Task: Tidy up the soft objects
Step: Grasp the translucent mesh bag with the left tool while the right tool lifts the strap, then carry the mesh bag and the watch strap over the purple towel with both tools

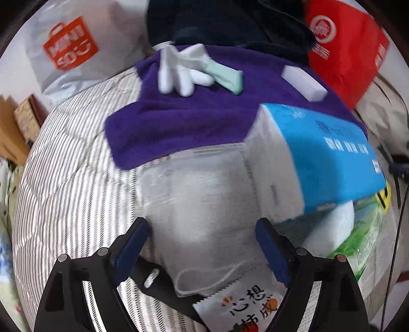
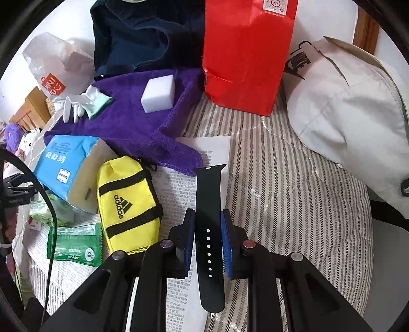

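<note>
Right wrist: hand-held gripper (image 2: 207,245) clamps black strap (image 2: 208,204) (upright).

A bed covered in a quilted grey-and-white striped bedspread (image 2: 294,194) fills the scene under soft, even light; behind it stands a plain white wall (image 1: 122,15). At the upper right of the right wrist view a brown wooden board (image 2: 366,28) rises against the wall; at the left edge of the left wrist view a light brown wooden piece of furniture (image 1: 10,135) stands beside the bed.
</note>
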Tool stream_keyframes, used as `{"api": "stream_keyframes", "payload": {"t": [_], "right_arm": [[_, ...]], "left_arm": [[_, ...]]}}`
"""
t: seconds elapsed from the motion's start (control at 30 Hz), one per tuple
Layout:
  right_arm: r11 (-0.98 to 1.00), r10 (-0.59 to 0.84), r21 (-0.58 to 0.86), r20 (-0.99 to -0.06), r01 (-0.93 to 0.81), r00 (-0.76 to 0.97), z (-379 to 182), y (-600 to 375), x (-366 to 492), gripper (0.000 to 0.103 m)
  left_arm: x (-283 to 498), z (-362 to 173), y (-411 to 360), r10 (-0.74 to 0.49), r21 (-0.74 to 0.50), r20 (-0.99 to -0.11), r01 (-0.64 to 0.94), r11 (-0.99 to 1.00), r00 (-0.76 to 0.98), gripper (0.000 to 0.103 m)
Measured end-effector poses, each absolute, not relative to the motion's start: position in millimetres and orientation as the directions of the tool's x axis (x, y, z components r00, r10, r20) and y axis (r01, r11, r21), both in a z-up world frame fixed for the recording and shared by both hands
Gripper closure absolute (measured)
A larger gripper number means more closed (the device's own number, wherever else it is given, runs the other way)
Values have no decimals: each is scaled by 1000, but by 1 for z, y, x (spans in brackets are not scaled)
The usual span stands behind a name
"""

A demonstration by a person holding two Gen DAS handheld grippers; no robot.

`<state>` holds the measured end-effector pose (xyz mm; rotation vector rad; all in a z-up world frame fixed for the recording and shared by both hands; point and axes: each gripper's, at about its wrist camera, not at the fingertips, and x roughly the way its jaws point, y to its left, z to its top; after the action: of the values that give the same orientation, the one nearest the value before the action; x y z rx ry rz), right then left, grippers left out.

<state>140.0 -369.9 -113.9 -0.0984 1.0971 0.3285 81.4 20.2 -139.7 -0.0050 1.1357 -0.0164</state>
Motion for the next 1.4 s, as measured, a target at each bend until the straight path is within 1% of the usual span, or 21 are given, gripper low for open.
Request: {"api": "stream_keyframes", "payload": {"t": [0.07,0.1,0.13,0.2,0.4,0.47,0.5,0.53,0.57,0.6,0.63,0.73,0.83,0.93,1.1,1.27,1.4], "right_arm": [[947,214,85,-885,-310,412,-114,-369,140,83],[945,217,87,-887,-314,407,-115,-368,139,83],[945,215,85,-888,-315,406,-115,-367,139,83],[944,215,85,-891,-318,399,-117,-365,138,83],[939,219,86,-896,-333,387,-120,-358,139,83],[937,223,89,-897,-338,382,-121,-356,139,83],[937,221,87,-897,-339,383,-121,-355,139,83],[937,222,87,-897,-340,382,-121,-355,139,83],[936,223,88,-897,-341,381,-121,-355,139,83],[936,222,87,-897,-340,383,-120,-355,139,83],[937,221,85,-896,-339,385,-120,-355,138,83],[938,219,82,-895,-338,389,-118,-355,138,83],[938,217,80,-894,-337,392,-117,-356,138,83],[938,218,81,-894,-337,390,-116,-356,138,83],[935,224,84,-892,-345,392,-113,-354,138,83],[934,252,108,-875,-342,412,-100,-355,139,83],[929,273,123,-863,-348,424,-91,-352,142,83]], "left_arm": [[81,-139,18,-10,-1,-907,22,1000,422,18],[81,-139,19,-13,-4,-908,22,1000,419,14],[82,-140,20,-12,-5,-910,20,1000,414,7],[84,-143,21,15,19,-910,5,1000,413,0],[81,-145,25,7,10,-902,4,1000,432,0],[80,-145,25,1,5,-898,8,1000,439,7],[79,-144,25,-1,5,-893,11,1000,450,19],[78,-142,24,-3,4,-886,14,1000,463,37],[76,-139,26,-4,-2,-881,5,1000,473,46],[75,-136,27,-6,-8,-878,-2,1000,478,64],[76,-135,29,-8,-13,-877,-7,1000,480,75],[76,-133,38,-32,-42,-876,-10,999,481,93],[75,-133,44,-40,-52,-872,-10,999,487,98],[71,-128,51,-74,-97,-861,-20,995,503,99],[66,-116,56,-68,-103,-846,-37,994,528,99],[64,-100,66,-98,-149,-824,-46,988,557,99],[65,-90,71,-100,-156,-816,-50,987,569,99]]}}
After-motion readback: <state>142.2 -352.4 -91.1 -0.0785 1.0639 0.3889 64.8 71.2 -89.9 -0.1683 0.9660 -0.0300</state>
